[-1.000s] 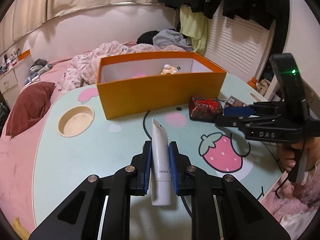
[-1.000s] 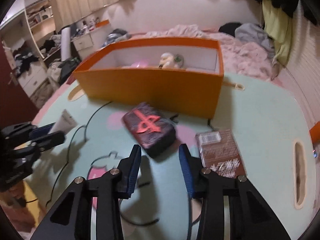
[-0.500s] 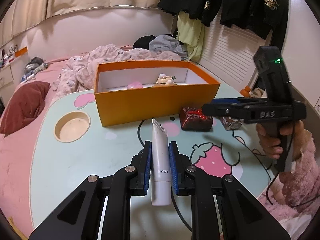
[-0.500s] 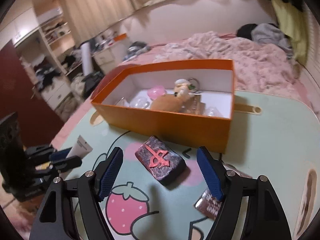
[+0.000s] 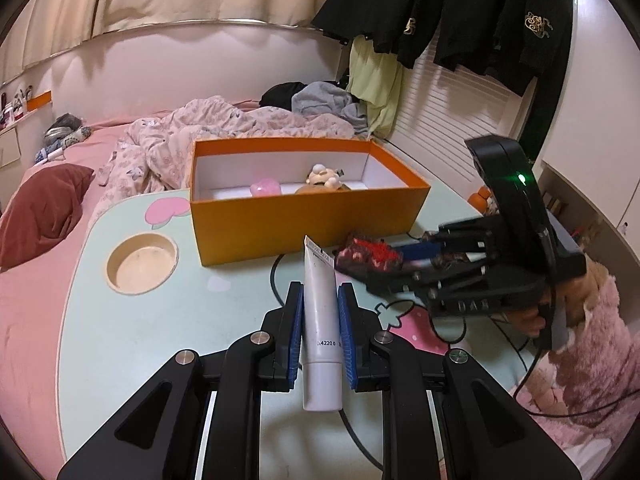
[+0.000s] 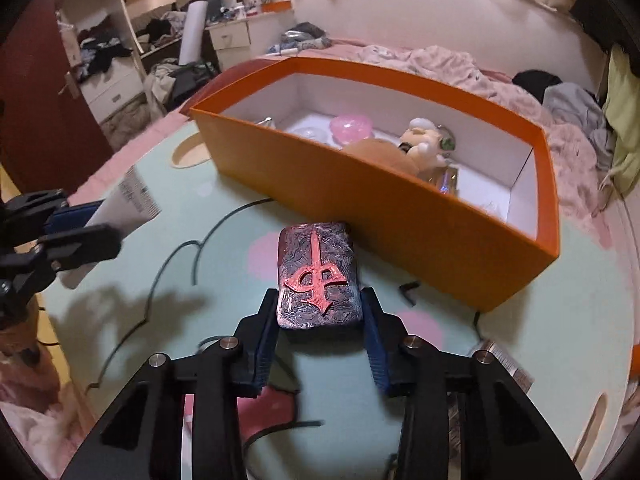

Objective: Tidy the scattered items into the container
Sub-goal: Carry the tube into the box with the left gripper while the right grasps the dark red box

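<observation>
**Inspector A:** Report both grippers.

**Inspector B:** The left gripper [image 5: 320, 334] pinches a white tube [image 5: 320, 320] at mid-body, crimped end forward, held above the table [image 5: 120, 340] short of the orange box [image 5: 304, 220]. The right gripper [image 6: 320, 320] has just been closing; its jaws now sit against both sides of a dark block with a red emblem [image 6: 318, 272], which lies on the table just in front of the box.

**Inspector A:** Handling?

**Inspector B:** In my judgement the tube is light and soft, so it could squash or slide out under pressure; the present mid-body hold suits it. The block looks rigid and possibly weighty. Its textured long sides are the sensible hold, though the grip sits at its near end, so it may tip when lifted.

**Inspector A:** Any markings?

**Inspector B:** The tube shows "4220" with neighbouring characters partly cut off, and fine print at the crimp too small to read. The right gripper's body [image 5: 480, 304] reads "DAS".
</observation>
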`<state>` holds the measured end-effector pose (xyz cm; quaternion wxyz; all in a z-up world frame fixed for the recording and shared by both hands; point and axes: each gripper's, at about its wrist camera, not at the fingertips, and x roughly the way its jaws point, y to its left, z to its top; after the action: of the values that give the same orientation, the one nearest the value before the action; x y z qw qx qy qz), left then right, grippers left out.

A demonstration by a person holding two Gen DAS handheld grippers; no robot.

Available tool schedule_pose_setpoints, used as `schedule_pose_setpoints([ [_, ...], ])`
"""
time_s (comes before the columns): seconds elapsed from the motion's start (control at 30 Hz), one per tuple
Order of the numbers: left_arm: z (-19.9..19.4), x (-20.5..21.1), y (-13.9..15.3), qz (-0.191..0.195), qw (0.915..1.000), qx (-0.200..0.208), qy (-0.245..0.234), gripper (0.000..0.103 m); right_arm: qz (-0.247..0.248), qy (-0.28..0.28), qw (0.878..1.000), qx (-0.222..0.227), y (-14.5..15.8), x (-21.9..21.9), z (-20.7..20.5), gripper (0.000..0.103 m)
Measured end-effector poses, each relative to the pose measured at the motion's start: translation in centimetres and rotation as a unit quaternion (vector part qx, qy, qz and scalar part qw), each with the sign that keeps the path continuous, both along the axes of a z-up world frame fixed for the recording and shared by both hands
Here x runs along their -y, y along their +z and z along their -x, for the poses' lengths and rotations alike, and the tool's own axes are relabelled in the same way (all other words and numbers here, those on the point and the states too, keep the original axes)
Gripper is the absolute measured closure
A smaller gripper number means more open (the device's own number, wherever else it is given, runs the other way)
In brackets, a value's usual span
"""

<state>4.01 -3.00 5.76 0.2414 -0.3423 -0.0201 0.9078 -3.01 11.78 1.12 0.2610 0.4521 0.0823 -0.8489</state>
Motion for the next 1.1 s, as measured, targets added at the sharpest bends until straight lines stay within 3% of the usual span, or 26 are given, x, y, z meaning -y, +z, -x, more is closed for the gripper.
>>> schedule_pose_setpoints([
  [0.13,0.7,-0.2,1.3,-0.001,0.9999,-0.01,-0.003,0.085,0.042,-0.012,0.999,-0.003,0.8,-0.9,-0.7,0.065],
  [0.3,2.4,-0.4,3.3,0.004,0.9997,-0.022,0.007,0.085,0.123,0.018,0.992,-0.008,5.2,-1.5,-1.4,0.065],
  [0.4,4.3,-0.6,4.8,0.011,0.9993,-0.033,0.015,0.085,0.138,-0.011,0.989,-0.047,8.5,-1.6,-0.3,0.065],
  [0.5,7.0,-0.3,5.6,0.0,0.9991,-0.028,0.033,0.085,0.133,-0.073,0.986,-0.069,10.2,-2.1,2.6,0.065],
  [0.67,11.7,-0.2,4.6,0.012,0.9976,-0.001,0.068,0.085,0.087,-0.138,0.985,-0.051,9.1,-1.7,7.7,0.065],
  [0.93,16.2,0.2,1.3,0.015,0.9935,0.052,0.1,0.085,0.066,-0.158,0.985,-0.015,5.9,-0.6,11.1,0.065],
  [1.03,16.4,0.2,1.0,0.013,0.9929,0.054,0.105,0.072,0.063,-0.161,0.985,-0.025,5.8,-0.7,10.8,0.062],
  [1.1,16.1,0.2,1.1,0.011,0.9937,0.047,0.101,0.062,0.056,-0.163,0.985,-0.031,6.0,-0.7,10.3,0.054],
])
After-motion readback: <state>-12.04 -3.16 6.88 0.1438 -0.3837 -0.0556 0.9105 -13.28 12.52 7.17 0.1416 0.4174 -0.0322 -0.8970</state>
